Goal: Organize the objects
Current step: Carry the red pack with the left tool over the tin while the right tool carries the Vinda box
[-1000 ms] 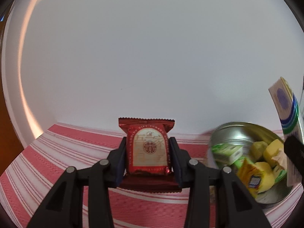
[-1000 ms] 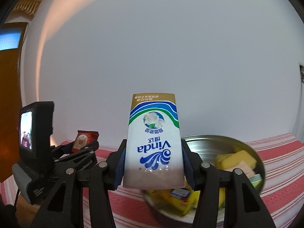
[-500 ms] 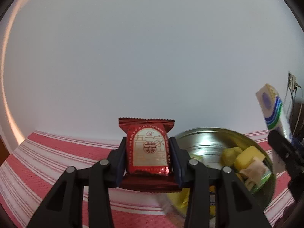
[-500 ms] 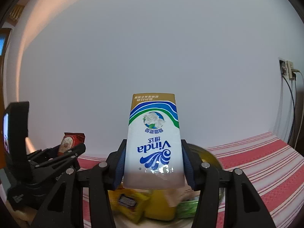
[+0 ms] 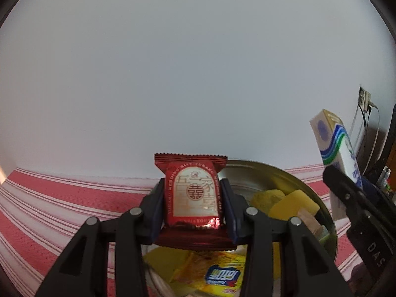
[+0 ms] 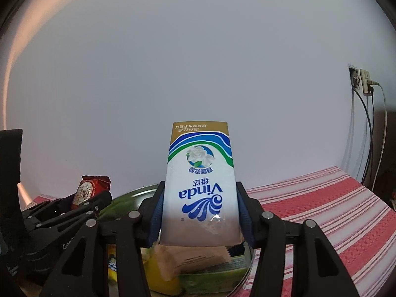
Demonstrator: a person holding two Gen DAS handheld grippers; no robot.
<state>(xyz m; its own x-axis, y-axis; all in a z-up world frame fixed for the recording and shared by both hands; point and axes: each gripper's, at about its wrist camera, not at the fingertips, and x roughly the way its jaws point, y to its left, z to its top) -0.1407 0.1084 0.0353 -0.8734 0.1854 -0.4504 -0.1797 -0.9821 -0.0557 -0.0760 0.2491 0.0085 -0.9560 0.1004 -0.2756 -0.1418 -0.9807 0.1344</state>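
Left gripper (image 5: 194, 205): closed on the red snack packet (image 5: 192, 195), which is pinched by its two sides and held upright, crimped edge on top.

Right gripper (image 6: 199, 216): clamped onto the Vinda tissue pack (image 6: 199, 185), held standing on end with the print upside down, long axis pointing up out of the jaws.

Where the stuff is: both items are carried in the air, neither is set down yet. The metal bowl (image 5: 329, 225) is seen right under and just past both sets of tongs.

Key relation: the bowl sits below and slightly ahead of the snack packet, so it's basically a lower-and-let-go from the left side. From the right wrist view the bowl rim (image 6: 128, 193) is mostly hidden behind the tissue pack, so that side looks centred over it too. Which hand is nearer can't really be told, it looks about even.

In the way: the bowl is already pretty full, with yellow packets (image 5: 293, 203), a yellow sachet with blue lettering (image 5: 222, 276) and a green pack (image 6: 212, 277) spotted inside. The two grippers are also crowded close together, so a bump is probably the main risk.

Around: red striped cloth (image 6: 321, 203) under everything, plain wall behind, a wall socket with cables (image 6: 361, 81) off to the right.
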